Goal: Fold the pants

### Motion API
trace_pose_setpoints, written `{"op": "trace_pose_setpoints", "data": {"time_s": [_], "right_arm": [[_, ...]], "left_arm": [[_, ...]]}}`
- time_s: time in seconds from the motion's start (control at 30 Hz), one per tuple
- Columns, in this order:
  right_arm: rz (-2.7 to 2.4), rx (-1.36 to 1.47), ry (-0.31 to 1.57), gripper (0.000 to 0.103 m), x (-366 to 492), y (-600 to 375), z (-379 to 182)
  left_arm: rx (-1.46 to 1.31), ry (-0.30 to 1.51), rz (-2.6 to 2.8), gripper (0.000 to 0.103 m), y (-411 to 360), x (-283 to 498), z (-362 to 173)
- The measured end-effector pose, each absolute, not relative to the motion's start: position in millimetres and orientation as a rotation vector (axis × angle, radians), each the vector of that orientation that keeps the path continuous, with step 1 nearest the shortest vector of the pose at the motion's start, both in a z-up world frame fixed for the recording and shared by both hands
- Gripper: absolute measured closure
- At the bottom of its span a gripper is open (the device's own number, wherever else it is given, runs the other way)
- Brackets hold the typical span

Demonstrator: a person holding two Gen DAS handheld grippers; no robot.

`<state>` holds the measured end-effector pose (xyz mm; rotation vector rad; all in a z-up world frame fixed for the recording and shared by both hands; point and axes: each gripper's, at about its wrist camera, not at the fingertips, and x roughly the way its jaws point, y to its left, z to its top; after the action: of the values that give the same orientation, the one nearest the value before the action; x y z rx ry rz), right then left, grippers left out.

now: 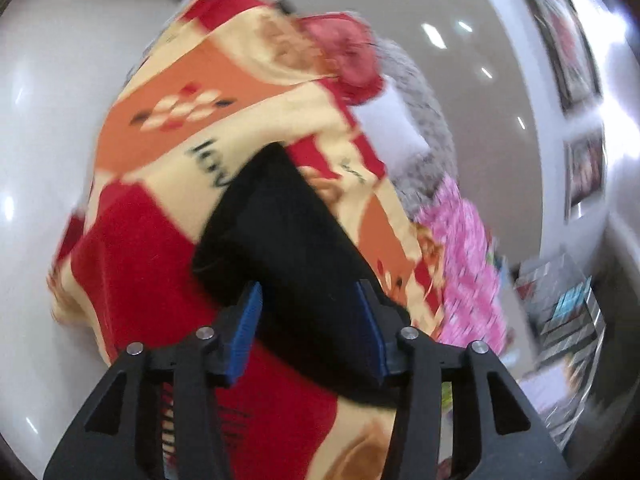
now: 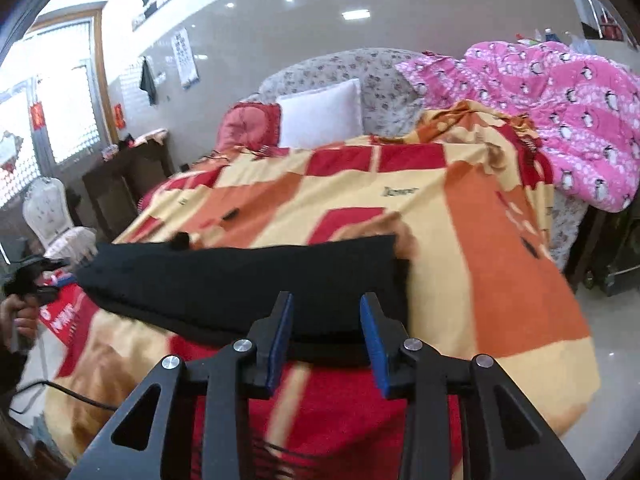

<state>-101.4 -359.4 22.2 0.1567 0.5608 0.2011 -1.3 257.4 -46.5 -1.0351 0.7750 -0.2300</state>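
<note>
Black pants lie folded in a long flat strip across the near part of a bed covered by a red, orange and cream blanket. The left wrist view shows them end-on, and blurred. My left gripper is open just above the pants' near end, nothing between its blue pads. My right gripper is open at the pants' near edge, also empty. The left gripper also shows at the left edge of the right wrist view, held in a hand.
A white pillow and a red cushion lie at the bed's head. A pink penguin quilt is heaped at the right. A dark cabinet and white chair stand left. A black cable trails at the lower left.
</note>
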Motion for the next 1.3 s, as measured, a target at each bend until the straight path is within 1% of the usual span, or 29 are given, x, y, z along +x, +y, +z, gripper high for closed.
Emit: {"op": "trace_pose_setpoints", "data": {"time_s": [0.07, 0.17, 0.33, 0.37, 0.4, 0.43, 0.5, 0.6, 0.67, 0.73, 0.77, 0.8, 0.93, 1.0, 1.03, 1.07, 1.13, 1.17, 1.2, 1.23, 1.27, 1.3], "right_arm": [[0.222, 0.153, 0.558, 0.066, -102.2, -351.7, 24.5], [0.230, 0.127, 0.554, 0.061, -102.8, -343.0, 24.9], [0.222, 0.193, 0.551, 0.061, -101.2, -348.6, 23.2], [0.218, 0.220, 0.547, 0.061, -102.0, -352.5, 23.5], [0.216, 0.265, 0.543, 0.058, -103.3, -358.8, 24.1], [0.209, 0.325, 0.536, 0.054, -104.6, -367.0, 24.5], [0.182, 0.463, 0.534, 0.039, -106.4, -386.2, 24.4], [0.195, 0.767, 0.545, 0.038, -106.3, -422.8, 15.6], [0.218, 0.939, 0.549, 0.038, -106.4, -438.5, 5.5], [0.232, 1.038, 0.590, 0.038, -100.4, -445.2, -6.0], [0.236, 1.060, 0.623, 0.039, -94.9, -445.7, -12.0], [0.248, 1.073, 0.636, 0.044, -91.0, -445.9, -16.2], [0.214, 1.069, 0.740, 0.049, -71.2, -440.9, -32.5], [0.164, 1.060, 0.784, 0.051, -67.3, -438.8, -39.6], [0.131, 1.050, 0.793, 0.051, -67.9, -438.4, -42.3], [0.121, 1.061, 0.786, 0.053, -69.5, -438.8, -46.2], [0.123, 1.076, 0.754, 0.055, -70.0, -441.2, -49.5], [0.142, 1.063, 0.740, 0.055, -67.8, -441.3, -48.8], [0.158, 1.047, 0.724, 0.062, -65.1, -441.5, -47.4], [0.172, 1.027, 0.717, 0.074, -61.9, -442.0, -47.4], [0.170, 1.013, 0.719, 0.097, -60.3, -443.6, -46.1], [0.169, 1.010, 0.701, 0.099, -63.0, -446.3, -42.5]], "left_arm": [[-1.109, 0.784, -0.216, 0.058, 262.3, -2.3, -57.8], [-1.144, 0.773, -0.222, 0.057, 263.1, 0.1, -61.5], [-1.139, 0.734, -0.212, 0.057, 261.1, -0.8, -53.8], [-1.107, 0.731, -0.203, 0.063, 258.8, -3.1, -49.5], [-1.051, 0.719, -0.190, 0.081, 255.5, -6.1, -42.6], [-0.991, 0.712, -0.169, 0.087, 251.3, -7.6, -36.5], [-0.881, 0.702, -0.131, 0.088, 244.4, -7.6, -30.6], [-0.640, 0.677, -0.059, 0.088, 222.7, -6.1, -20.3], [-0.556, 0.656, -0.046, 0.088, 212.3, -5.6, -17.6], [-0.508, 0.638, -0.034, 0.087, 206.2, -6.2, -15.2], [-0.497, 0.633, -0.032, 0.085, 204.9, -5.5, -14.9], [-0.501, 0.630, -0.033, 0.082, 205.3, -4.8, -15.6], [-0.568, 0.649, -0.044, 0.079, 212.4, -0.8, -23.5], [-0.604, 0.661, -0.050, 0.074, 212.0, 1.1, -26.1], [-0.616, 0.665, -0.051, 0.073, 212.3, 1.1, -27.6], [-0.623, 0.667, -0.047, 0.073, 213.4, 1.3, -28.8], [-0.608, 0.665, -0.040, 0.073, 211.2, 1.6, -28.5], [-0.594, 0.664, -0.032, 0.087, 210.4, 1.8, -27.3], [-0.588, 0.666, -0.032, 0.096, 209.7, 2.2, -25.5], [-0.601, 0.660, -0.040, 0.096, 210.7, 1.4, -22.8], [-0.620, 0.652, -0.051, 0.098, 212.1, -0.8, -19.1], [-0.634, 0.647, -0.059, 0.098, 213.1, -3.3, -15.5]]}}
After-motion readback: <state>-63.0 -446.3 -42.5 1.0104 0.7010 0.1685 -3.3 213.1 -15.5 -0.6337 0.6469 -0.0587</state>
